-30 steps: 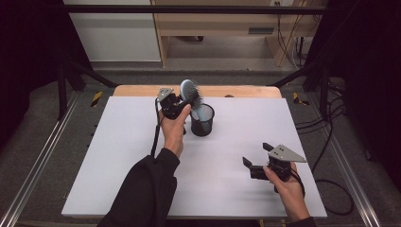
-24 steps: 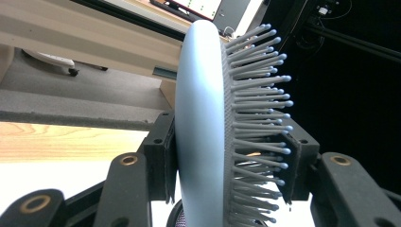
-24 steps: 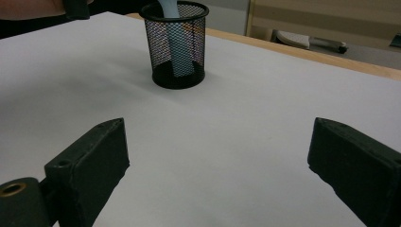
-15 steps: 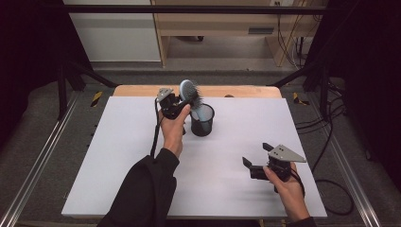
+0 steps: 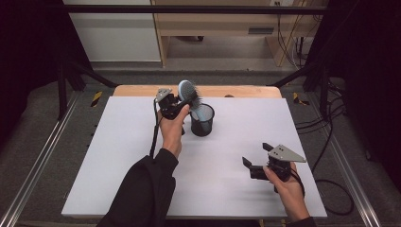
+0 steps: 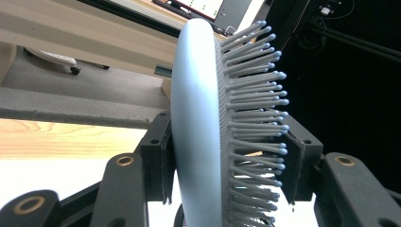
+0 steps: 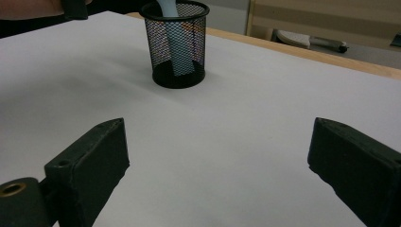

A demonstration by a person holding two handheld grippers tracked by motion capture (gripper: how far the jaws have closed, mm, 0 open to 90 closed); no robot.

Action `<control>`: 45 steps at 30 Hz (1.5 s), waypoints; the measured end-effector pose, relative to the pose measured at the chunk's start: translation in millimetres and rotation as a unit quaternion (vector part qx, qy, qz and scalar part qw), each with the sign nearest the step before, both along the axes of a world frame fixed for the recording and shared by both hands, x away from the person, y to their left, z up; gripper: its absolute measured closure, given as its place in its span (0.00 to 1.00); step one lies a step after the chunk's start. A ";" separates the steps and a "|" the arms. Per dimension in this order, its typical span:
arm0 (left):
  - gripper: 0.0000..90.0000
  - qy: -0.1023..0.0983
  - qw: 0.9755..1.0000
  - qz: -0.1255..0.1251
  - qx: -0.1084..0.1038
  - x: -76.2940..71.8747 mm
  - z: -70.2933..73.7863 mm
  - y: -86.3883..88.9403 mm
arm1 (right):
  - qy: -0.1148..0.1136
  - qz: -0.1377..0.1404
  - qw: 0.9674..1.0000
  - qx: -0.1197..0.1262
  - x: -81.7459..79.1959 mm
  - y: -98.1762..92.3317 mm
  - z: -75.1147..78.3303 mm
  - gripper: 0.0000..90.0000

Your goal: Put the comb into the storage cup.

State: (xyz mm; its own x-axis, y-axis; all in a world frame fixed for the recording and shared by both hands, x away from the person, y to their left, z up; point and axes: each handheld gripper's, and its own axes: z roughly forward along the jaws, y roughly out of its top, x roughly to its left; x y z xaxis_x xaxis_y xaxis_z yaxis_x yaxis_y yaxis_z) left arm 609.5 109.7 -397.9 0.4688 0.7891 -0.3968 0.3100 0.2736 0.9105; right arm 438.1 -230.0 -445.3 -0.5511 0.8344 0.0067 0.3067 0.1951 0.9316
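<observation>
Nearest the person, the right gripper (image 5: 256, 166) rests low on the white table (image 5: 118, 156), its fingers (image 7: 90, 156) wide apart with nothing between them, well apart from the work. Farther back, the left gripper (image 5: 176, 105) has the hairbrush (image 6: 198, 118) by its head: the fingers (image 6: 156, 161) bracket the smooth back on one side and the bristles on the other, and they have just been easing apart, though the brush sits between them. The brush's long axis runs nearly upright, handle down inside the black mesh cup (image 5: 202, 120), just beside the left hand (image 5: 171, 132). The left hand is plainly nearer. No brand or legible writing shows.
</observation>
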 end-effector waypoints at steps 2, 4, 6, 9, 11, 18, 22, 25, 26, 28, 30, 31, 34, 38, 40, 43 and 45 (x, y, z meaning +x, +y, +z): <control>0.53 0.000 1.000 0.001 -0.001 -0.1 -0.2 0.3 | 0.000 0.000 1.000 -0.001 0.0 0.1 -0.1 0.07; 0.52 0.000 1.000 0.001 -0.001 -0.3 -0.5 0.6 | 0.000 0.001 1.000 -0.001 0.0 0.2 -0.1 0.07; 0.52 0.000 1.000 0.001 0.000 -0.3 -0.6 1.0 | 0.000 0.000 1.000 -0.001 0.0 0.2 0.0 0.07; 0.52 0.001 1.000 0.001 0.000 -0.2 -0.7 1.2 | 0.000 0.000 1.000 -0.001 0.1 0.2 -0.1 0.07; 0.52 0.001 1.000 0.001 0.000 -0.2 -0.8 1.3 | 0.000 0.000 1.000 -0.001 0.1 0.3 -0.1 0.07; 0.52 0.001 1.000 0.001 0.000 -0.2 -1.3 1.8 | 0.001 0.001 1.000 0.000 0.1 0.2 -0.1 0.06; 0.51 0.001 1.000 0.003 0.001 -0.4 -1.7 2.4 | 0.001 0.002 1.000 -0.002 0.1 0.3 -0.2 0.06; 0.50 0.002 1.000 0.006 -0.001 -0.5 -2.7 3.7 | 0.002 0.002 1.000 -0.002 0.0 0.6 -0.2 0.06; 0.50 0.002 1.000 0.007 -0.002 -0.5 -3.0 4.1 | 0.002 0.002 1.000 -0.002 0.1 0.5 -0.2 0.06; 0.50 0.003 1.000 0.008 -0.003 -0.3 -3.5 5.1 | 0.002 0.001 1.000 -0.001 0.2 0.5 -0.3 0.06; 0.50 0.005 1.000 0.009 -0.003 -0.3 -4.1 6.1 | 0.001 0.002 1.000 -0.002 0.3 0.5 -0.3 0.06; 0.49 0.005 1.000 0.010 -0.003 -0.3 -4.3 6.5 | 0.002 0.002 1.000 -0.001 0.2 0.7 -0.3 0.06; 0.49 0.006 1.000 0.010 -0.003 -0.3 -4.8 7.4 | 0.002 0.002 1.000 -0.001 0.2 0.7 -0.4 0.06; 0.49 0.007 1.000 0.012 -0.004 -0.2 -5.5 8.3 | 0.003 0.002 1.000 -0.001 0.1 0.7 -0.4 0.06; 0.49 0.008 1.000 0.013 -0.003 -0.1 -5.7 8.9 | 0.003 0.002 1.000 -0.001 0.2 0.8 -0.4 0.06; 0.48 0.008 1.000 0.014 -0.003 0.0 -6.3 9.5 | 0.003 0.002 1.000 -0.001 0.1 0.8 -0.3 0.06; 0.48 0.009 1.000 0.015 -0.003 0.0 -6.7 10.0 | 0.003 0.002 1.000 -0.001 0.1 0.7 -0.4 0.06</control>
State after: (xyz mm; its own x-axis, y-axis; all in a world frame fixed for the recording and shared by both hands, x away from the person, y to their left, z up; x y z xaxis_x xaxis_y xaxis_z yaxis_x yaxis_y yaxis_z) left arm 609.5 119.7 -404.6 0.4385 0.7998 -0.4099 0.3183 0.2883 0.9031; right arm 438.2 -229.3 -445.7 -0.5551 0.8317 0.0074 0.3110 0.1993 0.9293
